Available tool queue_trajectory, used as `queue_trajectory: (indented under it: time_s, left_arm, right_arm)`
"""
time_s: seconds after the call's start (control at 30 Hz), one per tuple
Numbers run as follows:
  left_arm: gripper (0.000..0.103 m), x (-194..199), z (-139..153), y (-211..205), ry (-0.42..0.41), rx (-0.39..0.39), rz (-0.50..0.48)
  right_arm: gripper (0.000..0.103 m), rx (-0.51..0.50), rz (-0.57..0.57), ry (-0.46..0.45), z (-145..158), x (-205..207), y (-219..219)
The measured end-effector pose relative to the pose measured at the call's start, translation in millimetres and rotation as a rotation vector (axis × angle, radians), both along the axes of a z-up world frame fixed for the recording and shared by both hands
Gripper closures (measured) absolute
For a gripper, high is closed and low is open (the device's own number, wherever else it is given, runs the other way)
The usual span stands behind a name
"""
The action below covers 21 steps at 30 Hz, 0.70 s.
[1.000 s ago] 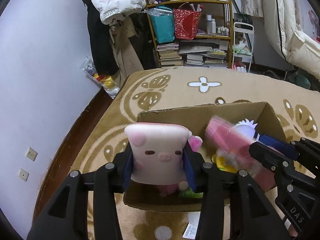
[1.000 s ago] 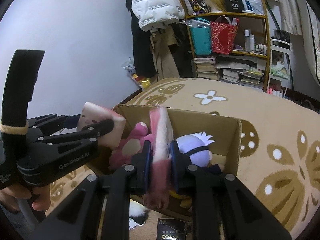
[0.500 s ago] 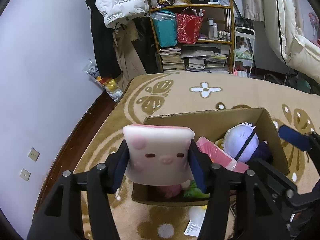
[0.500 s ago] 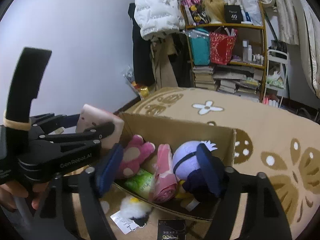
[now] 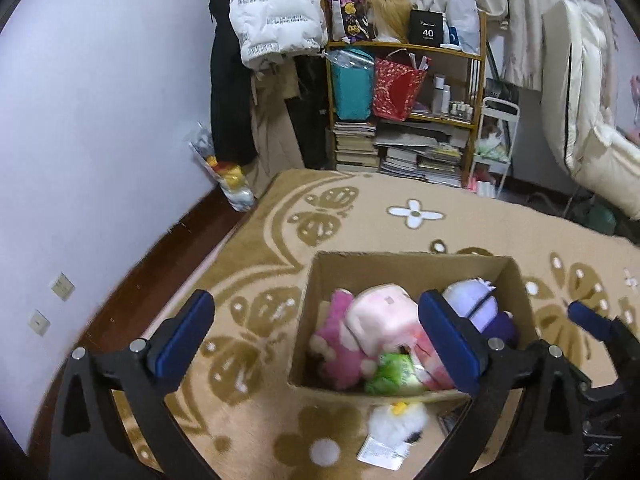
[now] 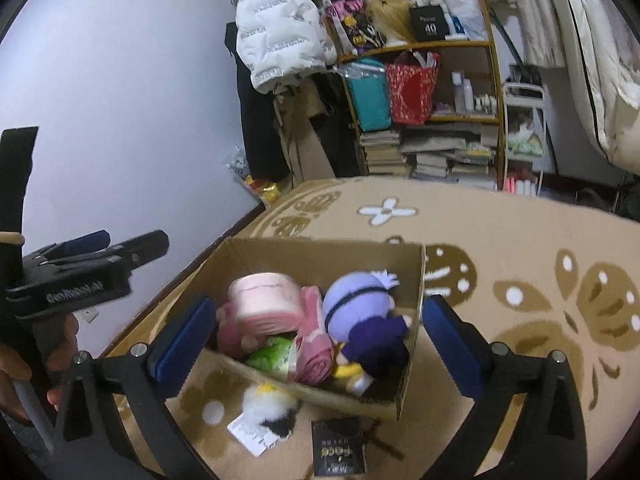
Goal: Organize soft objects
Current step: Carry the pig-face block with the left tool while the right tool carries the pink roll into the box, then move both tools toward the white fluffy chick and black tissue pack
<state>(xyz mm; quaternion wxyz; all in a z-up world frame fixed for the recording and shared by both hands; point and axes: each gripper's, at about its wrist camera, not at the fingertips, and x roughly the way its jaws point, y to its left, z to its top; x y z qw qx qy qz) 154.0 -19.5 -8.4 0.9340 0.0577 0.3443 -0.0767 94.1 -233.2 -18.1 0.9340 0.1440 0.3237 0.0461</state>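
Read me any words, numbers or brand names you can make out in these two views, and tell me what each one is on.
"40": black box on top of the shelf.
"GenRobot.AI": side of the left gripper, slightly blurred.
White jacket: rows of print, too small to read.
Black booklet on the rug: gold lettering, upside down, unreadable.
White tag by the box: print too small.

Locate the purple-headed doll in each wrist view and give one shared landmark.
Left wrist: purple-headed doll lies in the box's right end, partly behind the right-hand blue pad.
Right wrist: it lies in the box's right half, centre frame.
Shared landmark: the cardboard box.
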Motion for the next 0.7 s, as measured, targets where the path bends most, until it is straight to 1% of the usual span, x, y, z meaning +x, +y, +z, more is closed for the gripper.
queue_trajectory:
  time_s: [0.1,0.17,0.37,0.43,0.53,0.57,0.7]
  left_arm:
    - [0.001,-9,-1,2,-0.005,-0.008,0.001]
    - [0.0,-15,-3,2,-0.005,0.004,0.0]
    - [0.0,-27,-18,0,0.048,0.025,-0.029]
    - [0.0,-28,-24,-1,0.078,0.026,-0.046]
    - [0.0,-29,-35,-3,0.138,-0.021,-0.066]
    - [0.0,-30,-38,-3,0.15,-0.024,-0.072]
    - [0.001,-35,-56,-10,0.191,0.0,-0.091]
  right_arm:
    - [0.0,-0.008,-0.007,0.016,-3,-9,-1]
    - [0.0,-0.037,-0.009,0.032,-5,-13,0]
    - [0.0,-0.065,0.0,0.075,-15,-20,3]
    - [0.0,-0.071,0.005,0.091,-19,-22,5]
    - [0.0,-0.059,0.022,0.122,-28,-25,7]
    - [0.0,-0.065,0.023,0.136,-32,-25,8]
    - [0.0,-0.089,0.034,0.211,-50,-26,14]
